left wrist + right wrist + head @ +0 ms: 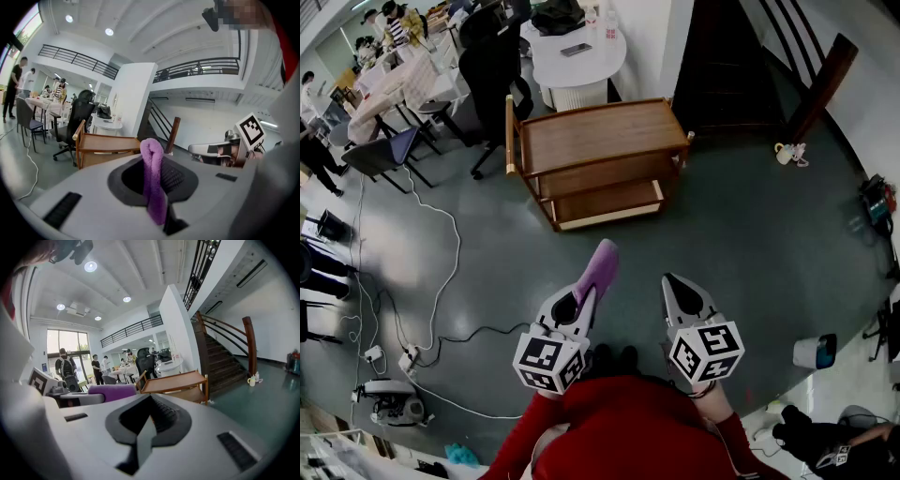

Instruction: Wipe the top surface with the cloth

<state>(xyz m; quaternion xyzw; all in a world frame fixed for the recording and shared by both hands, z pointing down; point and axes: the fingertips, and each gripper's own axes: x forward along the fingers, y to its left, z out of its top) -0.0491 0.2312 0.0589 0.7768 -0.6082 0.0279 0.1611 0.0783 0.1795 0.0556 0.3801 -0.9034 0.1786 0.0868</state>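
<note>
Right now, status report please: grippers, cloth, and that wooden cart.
Left gripper shut on purple cloth; right gripper shut, empty. Wooden cart ahead, apart from both, top bare. Floor cable off to the left, not between.

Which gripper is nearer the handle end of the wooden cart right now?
Left. The left gripper, shut on the purple cloth, hangs short of the wooden cart, toward its handle; the right gripper, jaws shut and empty, hangs toward the opposite end.

White round table (578, 58), black office chair (492, 70), floor cables (458, 248), dark staircase (727, 56)
</note>
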